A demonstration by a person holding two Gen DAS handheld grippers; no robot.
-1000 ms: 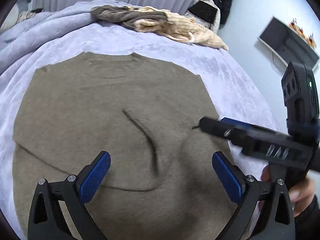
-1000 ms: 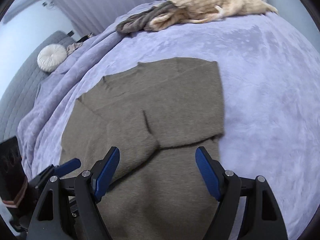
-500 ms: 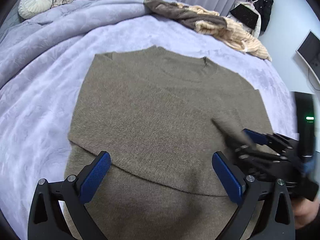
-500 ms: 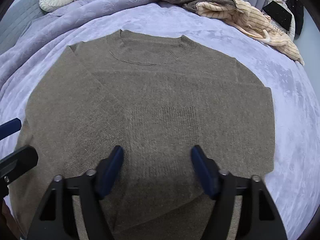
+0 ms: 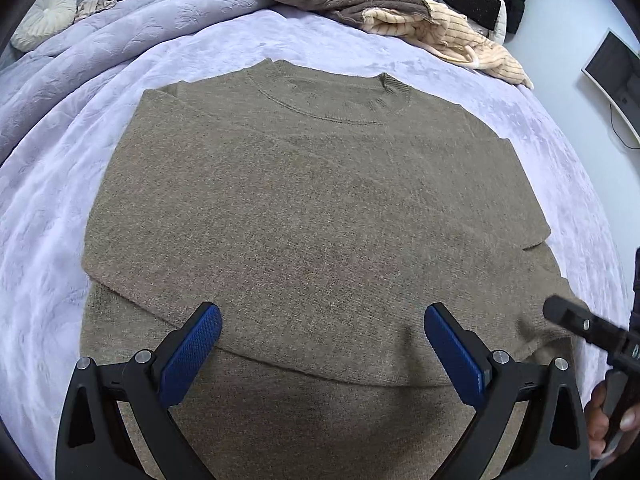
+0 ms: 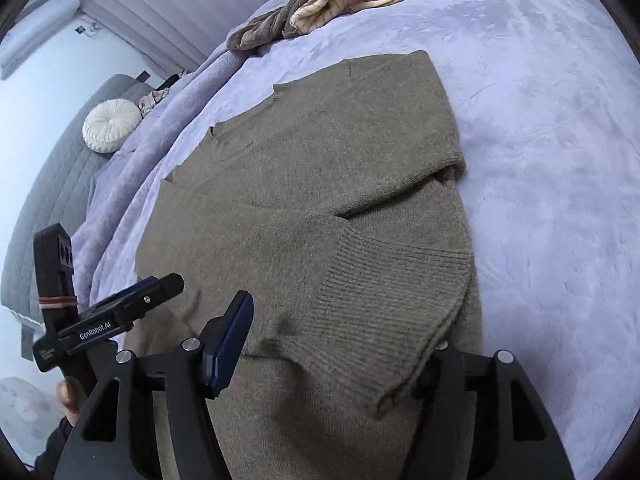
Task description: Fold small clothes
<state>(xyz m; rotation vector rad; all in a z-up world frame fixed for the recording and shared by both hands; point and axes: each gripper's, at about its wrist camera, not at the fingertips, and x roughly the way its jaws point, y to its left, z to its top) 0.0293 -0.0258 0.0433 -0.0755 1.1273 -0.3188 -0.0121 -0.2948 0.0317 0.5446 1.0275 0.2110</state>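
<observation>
An olive-brown knit sweater lies flat on the lavender blanket, neckline at the far side, a sleeve folded across its body. My left gripper hovers open over the sweater's lower part, nothing between its blue pads. In the right wrist view the sleeve's ribbed cuff lies between the jaws of my right gripper and drapes over the right finger, hiding it. Those jaws are opening and the left pad stands off the cloth. The left gripper shows at the sweater's left edge.
A heap of cream striped and brown clothes lies at the blanket's far edge. A round white cushion rests on a grey quilted couch to the left. A monitor hangs on the right wall. A hand holds the right tool.
The right jaws narrowed over the sweater's middle, then widened. That camera rolled and dropped, with the ribbed cuff now between its jaws. The left gripper sank closer to the sweater, still open.
</observation>
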